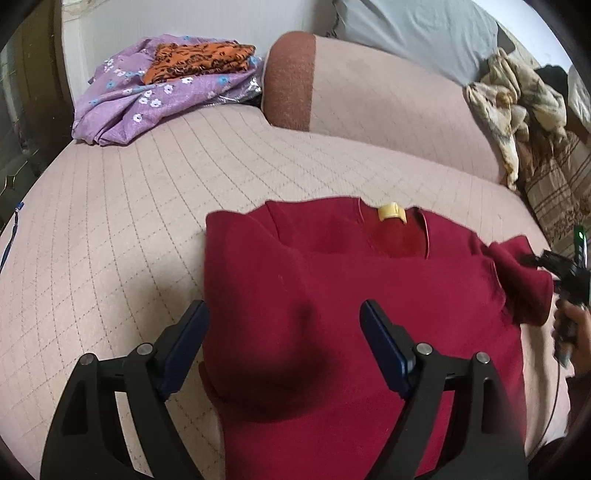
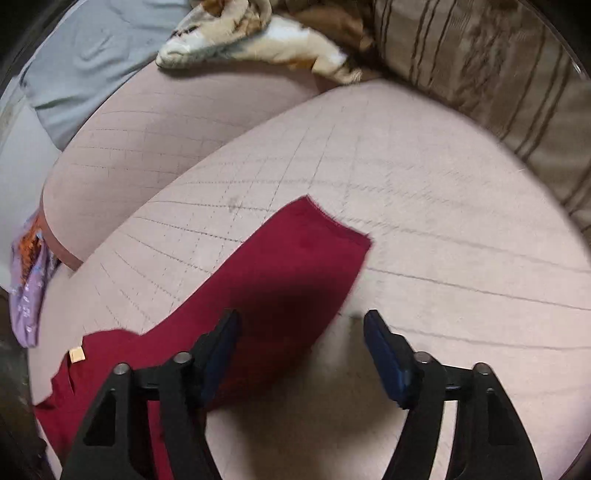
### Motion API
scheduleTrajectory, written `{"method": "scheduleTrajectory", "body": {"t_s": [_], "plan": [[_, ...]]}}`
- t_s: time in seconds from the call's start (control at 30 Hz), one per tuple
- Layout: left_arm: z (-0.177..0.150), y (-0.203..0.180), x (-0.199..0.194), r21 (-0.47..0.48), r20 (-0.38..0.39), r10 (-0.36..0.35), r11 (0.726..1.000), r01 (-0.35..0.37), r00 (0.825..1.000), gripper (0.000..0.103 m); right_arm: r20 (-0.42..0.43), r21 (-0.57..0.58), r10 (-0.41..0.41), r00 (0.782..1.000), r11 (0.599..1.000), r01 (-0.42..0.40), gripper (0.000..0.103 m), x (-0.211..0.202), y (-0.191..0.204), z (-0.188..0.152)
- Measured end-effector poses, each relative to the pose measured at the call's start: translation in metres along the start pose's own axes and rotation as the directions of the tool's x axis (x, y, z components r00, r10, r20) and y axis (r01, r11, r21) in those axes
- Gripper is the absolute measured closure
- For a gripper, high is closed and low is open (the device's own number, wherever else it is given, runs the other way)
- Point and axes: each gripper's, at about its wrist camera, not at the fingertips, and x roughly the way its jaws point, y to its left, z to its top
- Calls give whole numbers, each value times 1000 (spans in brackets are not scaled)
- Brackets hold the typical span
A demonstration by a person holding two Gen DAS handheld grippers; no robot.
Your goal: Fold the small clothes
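A dark red shirt (image 1: 332, 295) lies flat on the pink quilted bed cover (image 1: 110, 221), neck and yellow label (image 1: 391, 213) at the far side. Its left side is folded inward; the right sleeve (image 1: 524, 280) sticks out. My left gripper (image 1: 284, 306) hovers open over the shirt's left part, holding nothing. In the right wrist view the sleeve (image 2: 295, 266) lies spread on the cover, with the label (image 2: 77, 355) at lower left. My right gripper (image 2: 302, 315) is open just above the sleeve's edge, its pads clear of the cloth. A hand holds that right gripper (image 1: 565, 269) at the left view's right edge.
A purple floral cloth (image 1: 147, 96) with an orange patterned garment (image 1: 199, 61) on top sits at the far left. A pink and brown bolster (image 1: 369, 99) runs along the back, with a grey pillow (image 1: 417, 33) behind. A crumpled beige blanket (image 1: 517, 99) and striped cushion (image 1: 557, 184) lie at right.
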Motion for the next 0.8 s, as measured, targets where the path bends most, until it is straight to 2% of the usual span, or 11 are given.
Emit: {"method": "scheduleTrajectory", "body": {"t_s": [0.07, 0.1, 0.13, 0.23, 0.33, 0.4, 0.47, 0.6, 0.67, 0.7, 0.8], "plan": [[-1, 2, -4, 0, 2, 9, 1000, -9, 1000, 19, 48, -40, -38, 998, 998, 40, 61, 9, 6, 1], [-1, 5, -7, -3, 6, 11, 1000, -11, 1000, 19, 76, -57, -52, 996, 997, 56, 86, 9, 9, 3], [1, 10, -11, -13, 16, 13, 1000, -12, 1000, 19, 93, -62, -45, 995, 997, 51, 97, 6, 10, 8], [3, 23, -21, -38, 40, 20, 999, -19, 999, 19, 203, -29, 69, 977, 997, -64, 97, -33, 12, 18], [7, 39, -29, -85, 60, 22, 996, -16, 998, 19, 325, -141, 214, 921, 974, -177, 97, -106, 43, 18], [8, 47, -32, -119, 70, 13, 993, -4, 997, 19, 323, -219, 324, 889, 940, -263, 97, -140, 77, 13], [8, 54, -36, -160, 80, 2, 987, 11, 997, 19, 248, -305, 451, 857, 876, -373, 97, -164, 120, -2], [5, 60, -41, -192, 91, -10, 981, 27, 996, 19, 33, -462, 593, 805, 723, -514, 97, -168, 212, -56], [3, 61, -40, -187, 87, -9, 982, 25, 996, 19, -101, -497, 609, 787, 654, -570, 97, -146, 259, -97], [2, 61, -39, -188, 85, -11, 982, 27, 996, 19, -159, -513, 597, 786, 630, -583, 96, -130, 281, -119], [0, 62, -34, -194, 72, -20, 980, 34, 997, 19, -313, -498, 547, 777, 602, -624, 89, -77, 320, -168]]}}
